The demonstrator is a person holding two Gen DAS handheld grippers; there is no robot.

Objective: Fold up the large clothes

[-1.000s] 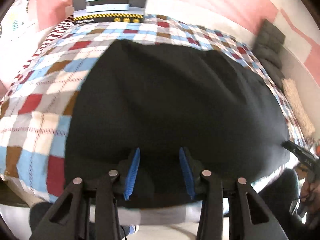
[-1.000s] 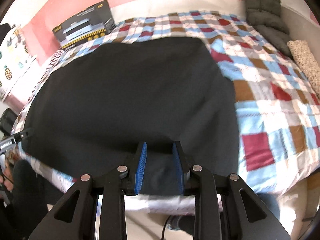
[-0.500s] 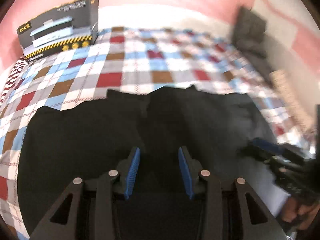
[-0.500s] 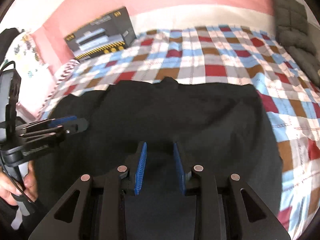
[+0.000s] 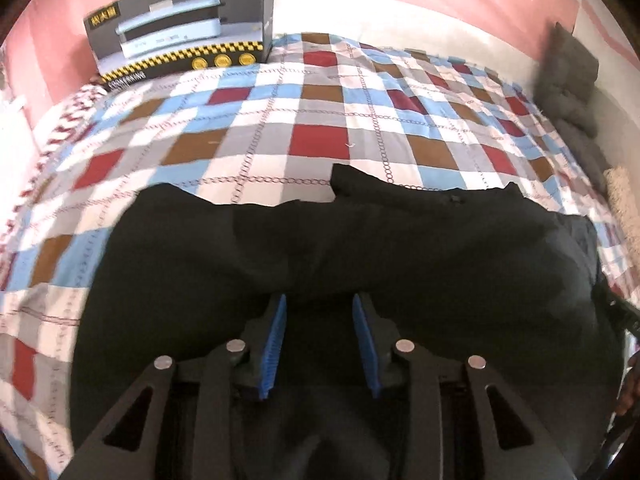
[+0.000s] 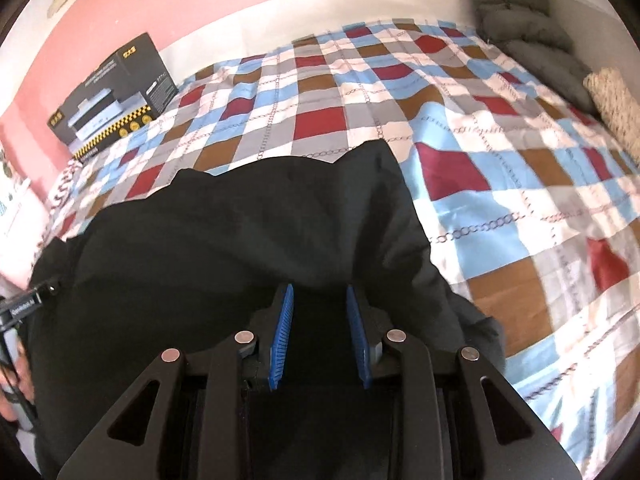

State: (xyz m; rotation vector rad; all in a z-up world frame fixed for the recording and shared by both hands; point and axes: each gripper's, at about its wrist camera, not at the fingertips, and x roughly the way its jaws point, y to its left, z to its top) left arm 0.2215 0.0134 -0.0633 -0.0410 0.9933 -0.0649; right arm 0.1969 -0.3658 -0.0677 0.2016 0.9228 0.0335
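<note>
A large black garment [image 5: 360, 256] lies folded over on a checked bedspread [image 5: 320, 136]; it also shows in the right wrist view [image 6: 240, 248]. My left gripper [image 5: 319, 312] has its blue pads apart with black cloth bunched between them, holding a near edge of the garment. My right gripper [image 6: 319, 300] stands the same way on the garment's near right edge. The garment's far edge lies ragged across the bed's middle.
A dark appliance box [image 5: 180, 36] leans against the pink wall at the bed's far left, also in the right wrist view [image 6: 112, 96]. Grey cushions [image 6: 528, 32] and a beige roll [image 6: 612, 100] lie along the right side.
Both grippers have carried the near edge of the garment up and forward over the bed. The garment has gone from flat to doubled over, uncovering more bedspread beyond it.
</note>
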